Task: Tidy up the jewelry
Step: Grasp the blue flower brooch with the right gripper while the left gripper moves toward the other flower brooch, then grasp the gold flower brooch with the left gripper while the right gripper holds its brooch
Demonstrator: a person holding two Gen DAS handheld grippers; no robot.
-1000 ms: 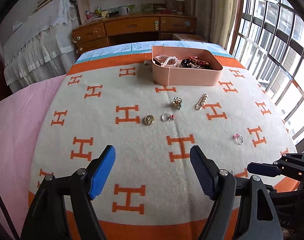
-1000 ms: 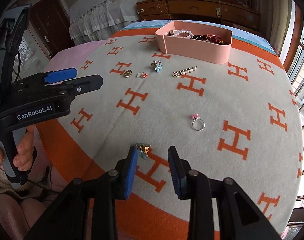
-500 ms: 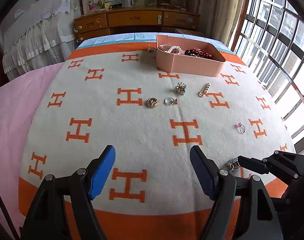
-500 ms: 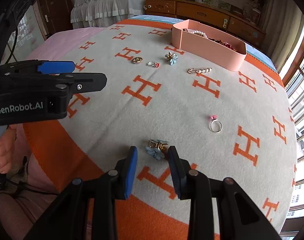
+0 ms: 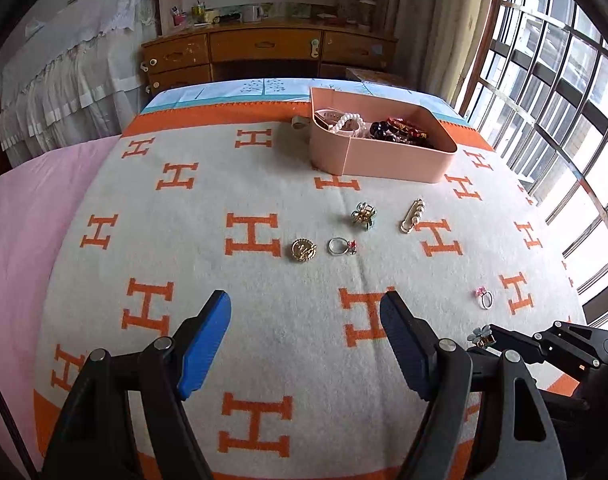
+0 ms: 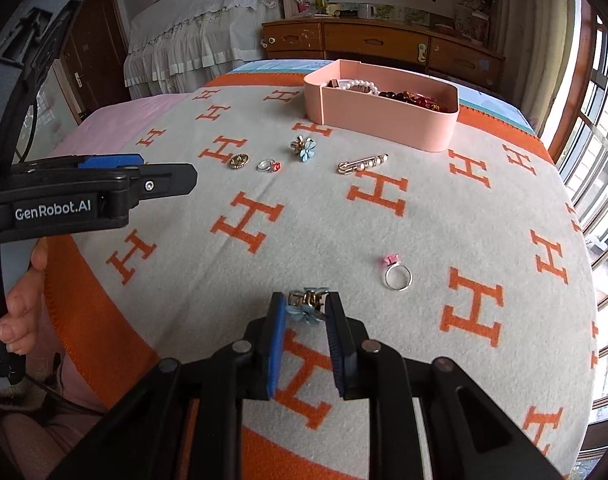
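The right tool (image 6: 306,312) is closing its jaws on the blue flower hair clip (image 6: 304,307), which is lying on the blanket (image 6: 344,224) near the bed's near edge; the pads are flanking the clip's sides, and contact appears made or imminent, so that the clip can be lifted clear. The left tool (image 5: 306,340) is hovering with jaws wide apart and empty, likely being kept free for the next piece. The pink box (image 6: 388,120) is sitting at the bed's far edge, already holding beads and pearls, as the collection point. A gold brooch (image 5: 304,250), two rings and a pearl pin (image 5: 412,216) are waiting mid-blanket.
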